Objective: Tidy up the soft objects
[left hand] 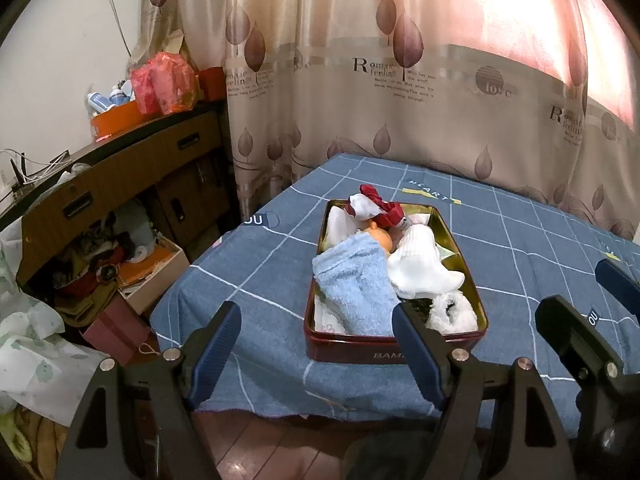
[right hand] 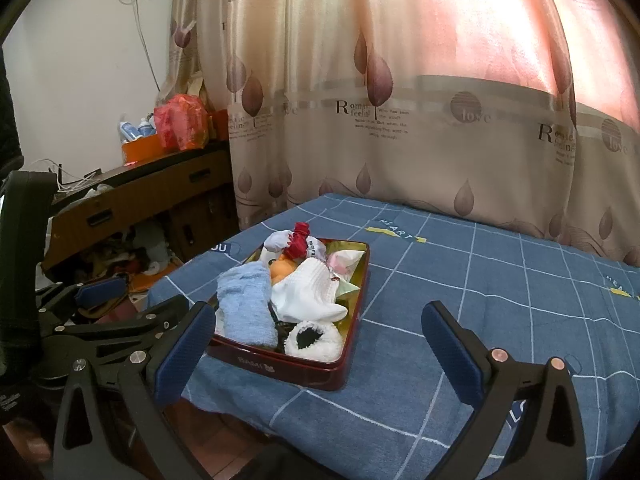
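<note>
Right now I have both grippers hanging back off the near edge of the bed [right hand: 500,280], the left gripper [left hand: 316,344] and the right gripper [right hand: 318,346] each with jaws spread wide and nothing between them. I judge that suits the moment, since the soft things already sit gathered in one red tin [left hand: 384,350] near the bed's near left corner, on the blue checked sheet. Counting what I can see inside: one blue towel [left hand: 352,280] rolled along the tin's left side, one white sock [left hand: 420,268] bunched beside it and touching it, one fluffy white slipper [right hand: 314,338] at the near right corner, one small doll [left hand: 380,236] half tucked under the towel, and one red-and-white cloth [left hand: 376,206] draped over the far rim. Nothing soft lies loose on the sheet.
</note>
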The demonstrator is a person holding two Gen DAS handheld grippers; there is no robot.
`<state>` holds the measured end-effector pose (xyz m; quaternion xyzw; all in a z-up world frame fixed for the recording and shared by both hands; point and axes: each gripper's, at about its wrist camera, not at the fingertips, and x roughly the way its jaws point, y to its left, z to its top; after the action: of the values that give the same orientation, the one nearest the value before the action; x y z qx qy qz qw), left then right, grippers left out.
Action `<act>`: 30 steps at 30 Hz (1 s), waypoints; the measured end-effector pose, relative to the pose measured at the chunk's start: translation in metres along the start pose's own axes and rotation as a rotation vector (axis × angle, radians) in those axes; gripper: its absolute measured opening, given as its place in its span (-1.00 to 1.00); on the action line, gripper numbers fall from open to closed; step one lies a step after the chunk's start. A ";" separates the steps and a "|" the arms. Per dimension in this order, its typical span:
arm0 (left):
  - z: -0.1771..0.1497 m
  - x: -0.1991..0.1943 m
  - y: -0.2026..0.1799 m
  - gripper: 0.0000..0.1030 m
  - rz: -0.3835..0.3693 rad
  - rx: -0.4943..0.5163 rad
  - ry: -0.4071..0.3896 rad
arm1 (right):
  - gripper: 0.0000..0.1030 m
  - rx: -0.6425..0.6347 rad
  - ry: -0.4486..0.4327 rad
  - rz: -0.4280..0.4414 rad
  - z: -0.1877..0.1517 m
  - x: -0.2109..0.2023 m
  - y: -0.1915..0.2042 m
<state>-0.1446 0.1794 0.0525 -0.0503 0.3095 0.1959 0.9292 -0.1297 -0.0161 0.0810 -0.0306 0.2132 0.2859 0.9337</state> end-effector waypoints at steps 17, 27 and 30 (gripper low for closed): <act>0.000 0.007 0.009 0.55 -0.003 -0.024 0.032 | 0.99 -0.002 0.007 -0.016 0.000 0.005 0.003; 0.001 0.006 0.006 0.55 0.007 -0.004 0.027 | 0.99 0.005 0.007 -0.013 0.002 0.004 0.000; 0.000 0.006 0.006 0.55 0.004 -0.008 0.027 | 0.99 0.001 0.013 -0.018 0.002 0.005 0.000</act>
<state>-0.1424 0.1871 0.0492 -0.0562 0.3213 0.1981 0.9243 -0.1258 -0.0132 0.0805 -0.0339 0.2189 0.2773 0.9349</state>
